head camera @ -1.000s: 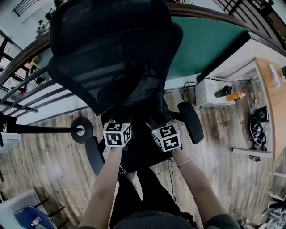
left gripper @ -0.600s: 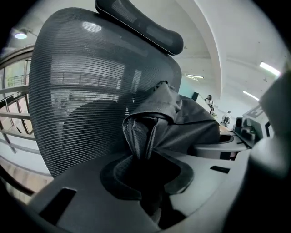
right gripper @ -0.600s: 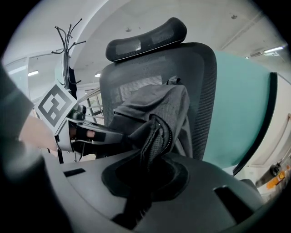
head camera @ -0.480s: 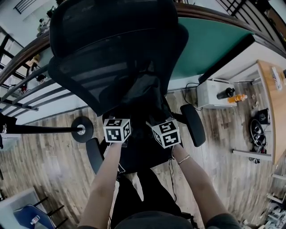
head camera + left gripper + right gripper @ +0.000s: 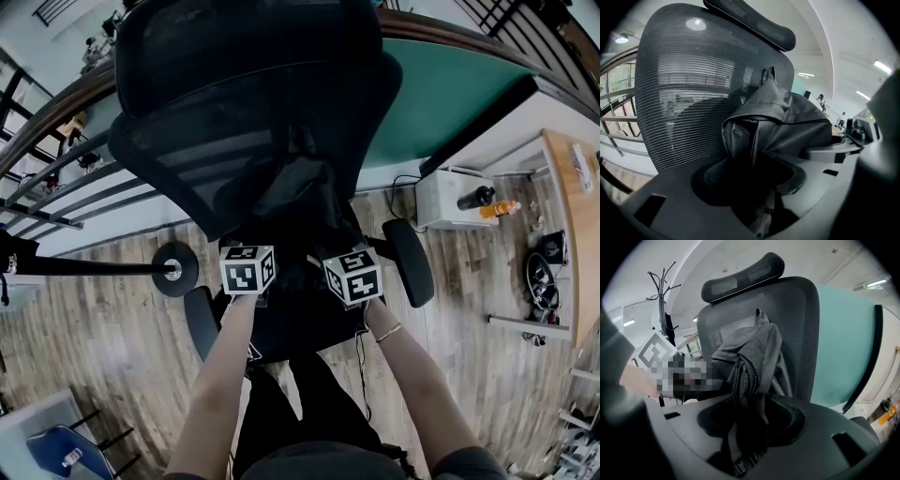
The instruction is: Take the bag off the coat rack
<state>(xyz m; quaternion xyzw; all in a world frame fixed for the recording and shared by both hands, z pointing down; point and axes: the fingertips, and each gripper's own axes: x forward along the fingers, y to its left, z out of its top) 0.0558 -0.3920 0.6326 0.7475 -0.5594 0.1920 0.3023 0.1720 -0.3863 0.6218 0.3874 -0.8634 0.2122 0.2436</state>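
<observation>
The left hand-held gripper (image 5: 757, 187) and the right hand-held gripper (image 5: 750, 427) have just been opening, and their jaws now stand partly apart with black bag (image 5: 305, 202) fabric loose between each pair. The bag leans against the chair's (image 5: 216, 112) mesh back.

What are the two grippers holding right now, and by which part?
Apparently nothing. Left gripper and right gripper have just been opening their jaws, each with a fold of the black bag loose between them; the bag rests on the office chair.
</observation>
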